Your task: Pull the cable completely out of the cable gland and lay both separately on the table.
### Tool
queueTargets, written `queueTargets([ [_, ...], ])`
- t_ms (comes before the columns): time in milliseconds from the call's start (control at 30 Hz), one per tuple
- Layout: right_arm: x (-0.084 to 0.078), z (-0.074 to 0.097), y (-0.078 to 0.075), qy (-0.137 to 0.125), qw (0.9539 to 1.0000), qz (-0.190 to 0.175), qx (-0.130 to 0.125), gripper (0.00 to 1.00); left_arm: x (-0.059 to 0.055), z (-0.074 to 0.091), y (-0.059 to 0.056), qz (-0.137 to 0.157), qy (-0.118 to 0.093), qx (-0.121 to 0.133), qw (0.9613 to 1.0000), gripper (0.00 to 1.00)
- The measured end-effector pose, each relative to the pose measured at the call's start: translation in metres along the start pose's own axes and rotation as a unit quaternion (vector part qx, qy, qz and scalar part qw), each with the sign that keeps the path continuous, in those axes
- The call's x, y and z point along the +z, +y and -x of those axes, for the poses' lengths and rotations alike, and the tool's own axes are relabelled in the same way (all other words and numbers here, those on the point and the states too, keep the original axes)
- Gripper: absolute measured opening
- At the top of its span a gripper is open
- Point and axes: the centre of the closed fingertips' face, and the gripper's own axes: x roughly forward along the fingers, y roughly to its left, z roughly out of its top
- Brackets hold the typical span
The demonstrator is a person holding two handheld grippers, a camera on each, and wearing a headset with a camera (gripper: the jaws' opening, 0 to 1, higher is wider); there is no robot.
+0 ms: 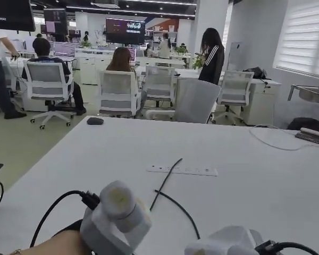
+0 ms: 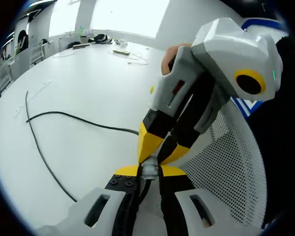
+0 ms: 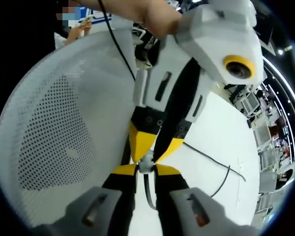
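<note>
A small grey cable gland (image 2: 148, 167) is pinched where the two grippers meet tip to tip, close above the table's near edge. My left gripper (image 2: 148, 173) is shut on it from below in the left gripper view, and the right gripper (image 2: 158, 156) comes down on it from the upper right. In the right gripper view the gland (image 3: 146, 164) sits between my right gripper's (image 3: 145, 171) shut yellow tips, and a black cable (image 3: 148, 194) runs back between its jaws. The rest of the cable (image 1: 167, 178) lies in loose strands on the white table (image 1: 255, 191).
A white power strip (image 1: 182, 170) lies across the table beyond the cable, with a dark mouse (image 1: 95, 121) at the far edge. A white mesh chair back (image 3: 54, 128) stands close beside the grippers. Office chairs and several people fill the room behind.
</note>
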Motion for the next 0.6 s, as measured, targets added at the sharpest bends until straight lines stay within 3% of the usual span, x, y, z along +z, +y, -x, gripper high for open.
queueTargets([
  [67,-0.003,-0.001,-0.005,-0.004,0.9993,-0.035,-0.015,0.13,-0.002,0.001,0.002,-0.009,0.002,0.02,0.9998,0.15],
  [167,-0.006,-0.002,-0.01,-0.007,0.9979,-0.055,-0.032,0.2,-0.001,0.003,0.004,-0.041,-0.001,0.045,0.9982,0.15],
  [267,-0.012,-0.001,-0.012,-0.009,0.9945,-0.09,-0.052,0.16,-0.001,0.005,0.007,-0.097,0.006,0.085,0.9916,0.16],
  [300,-0.015,-0.001,-0.013,-0.008,0.9931,-0.1,-0.061,0.14,-0.001,0.005,0.007,-0.103,0.007,0.093,0.9903,0.16],
  [433,-0.019,0.0,-0.01,-0.01,0.993,-0.097,-0.067,0.07,0.005,0.002,0.001,-0.116,-0.009,0.109,0.9873,0.16],
  [600,-0.025,-0.002,-0.009,-0.006,0.9909,-0.105,-0.084,0.05,-0.001,0.0,0.004,-0.119,0.001,0.122,0.9853,0.16],
])
